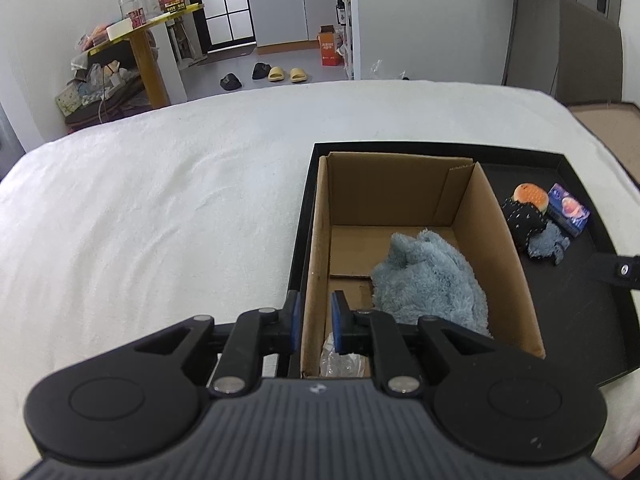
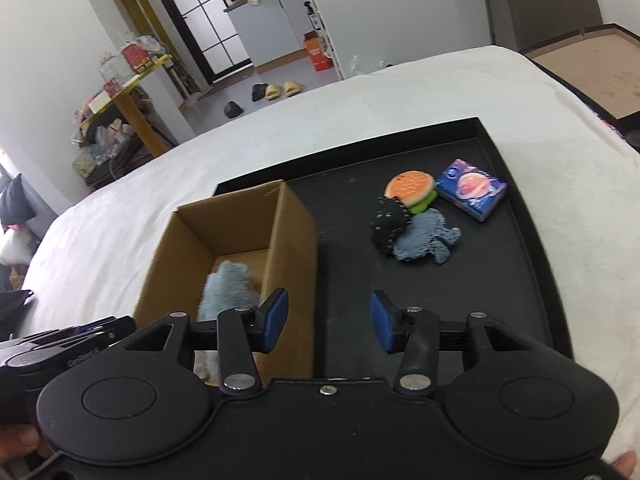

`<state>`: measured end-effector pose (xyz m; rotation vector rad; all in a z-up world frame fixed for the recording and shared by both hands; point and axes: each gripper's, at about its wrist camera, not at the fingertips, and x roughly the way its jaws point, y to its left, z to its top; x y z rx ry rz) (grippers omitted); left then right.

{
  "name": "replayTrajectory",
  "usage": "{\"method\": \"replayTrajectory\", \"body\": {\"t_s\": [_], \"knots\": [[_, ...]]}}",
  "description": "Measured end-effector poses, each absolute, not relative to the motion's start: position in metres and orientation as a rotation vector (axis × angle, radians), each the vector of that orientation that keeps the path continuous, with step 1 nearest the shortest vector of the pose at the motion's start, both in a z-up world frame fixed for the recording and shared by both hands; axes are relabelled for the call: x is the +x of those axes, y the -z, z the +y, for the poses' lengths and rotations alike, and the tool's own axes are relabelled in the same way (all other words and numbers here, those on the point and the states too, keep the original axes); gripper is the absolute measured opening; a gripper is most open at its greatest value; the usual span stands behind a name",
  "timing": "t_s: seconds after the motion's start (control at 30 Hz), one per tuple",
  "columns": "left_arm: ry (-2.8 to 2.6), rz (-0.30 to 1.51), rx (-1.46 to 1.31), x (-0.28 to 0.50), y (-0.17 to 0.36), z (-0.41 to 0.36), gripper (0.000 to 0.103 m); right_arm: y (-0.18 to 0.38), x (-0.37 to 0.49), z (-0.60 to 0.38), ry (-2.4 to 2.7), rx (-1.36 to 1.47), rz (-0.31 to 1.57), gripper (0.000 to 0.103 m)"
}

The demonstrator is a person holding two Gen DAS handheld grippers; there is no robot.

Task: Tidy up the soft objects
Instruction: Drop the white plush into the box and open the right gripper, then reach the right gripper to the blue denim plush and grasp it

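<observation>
An open cardboard box (image 1: 496, 232) (image 2: 288, 224) stands in the left part of a black tray (image 1: 576, 304) (image 2: 512, 184) on a white bed. A fluffy blue-grey cloth (image 1: 432, 280) (image 2: 228, 288) lies inside the box. On the tray right of the box lie a plush burger (image 2: 410, 190) (image 1: 530, 196), a black dotted sock (image 2: 390, 224) (image 1: 524, 220), a small blue-grey cloth (image 2: 426, 240) (image 1: 546, 244) and a blue tissue packet (image 2: 472, 190) (image 1: 568, 210). My left gripper (image 1: 316, 322) straddles the box's left wall with a narrow gap. My right gripper (image 2: 328, 322) is open and empty above the tray, near the box's right wall.
The white bedspread (image 1: 160, 208) stretches left and behind the tray. Crumpled clear plastic (image 1: 340, 362) lies in the box's near corner. Beyond the bed are a yellow table (image 1: 148, 40), slippers (image 1: 286, 74) on the floor, and a brown board (image 2: 592, 68) at the right.
</observation>
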<state>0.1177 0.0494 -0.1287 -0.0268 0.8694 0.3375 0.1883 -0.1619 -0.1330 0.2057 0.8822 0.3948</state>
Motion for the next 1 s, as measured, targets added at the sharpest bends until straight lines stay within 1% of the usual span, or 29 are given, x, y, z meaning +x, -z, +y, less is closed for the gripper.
{"method": "replayTrajectory", "body": {"t_s": [0.17,0.2,0.3,0.33,0.37,0.43,0.47,0.53,0.67,0.73,0.8,1.0], "knots": [[-0.358,0.885,0.006,0.122,0.129,0.045,0.015,0.140,0.196,-0.167,-0.379,0.218,0.881,0.047],[-0.365,0.891,0.012,0.123,0.130,0.044,0.016,0.143,0.197,-0.169,-0.372,0.224,0.882,0.049],[-0.392,0.899,0.026,0.126,0.130,0.042,0.028,0.151,0.202,-0.171,-0.344,0.234,0.889,0.052],[-0.398,0.899,0.029,0.128,0.129,0.041,0.033,0.154,0.203,-0.171,-0.336,0.231,0.885,0.053],[-0.401,0.898,0.031,0.129,0.128,0.041,0.035,0.156,0.204,-0.171,-0.324,0.230,0.879,0.055],[-0.407,0.894,0.035,0.132,0.128,0.039,0.044,0.159,0.206,-0.171,-0.305,0.221,0.855,0.063],[-0.415,0.890,0.046,0.133,0.127,0.038,0.047,0.161,0.207,-0.171,-0.296,0.211,0.843,0.064],[-0.447,0.893,0.071,0.137,0.128,0.036,0.055,0.164,0.211,-0.170,-0.287,0.203,0.832,0.066],[-0.465,0.909,0.087,0.146,0.129,0.034,0.061,0.171,0.218,-0.166,-0.266,0.175,0.804,0.066],[-0.475,0.908,0.108,0.151,0.129,0.032,0.066,0.176,0.222,-0.163,-0.246,0.166,0.789,0.069],[-0.489,0.905,0.130,0.154,0.129,0.031,0.069,0.182,0.227,-0.161,-0.234,0.164,0.784,0.069],[-0.518,0.931,0.141,0.159,0.136,0.033,0.069,0.198,0.243,-0.154,-0.196,0.141,0.755,0.069]]}}
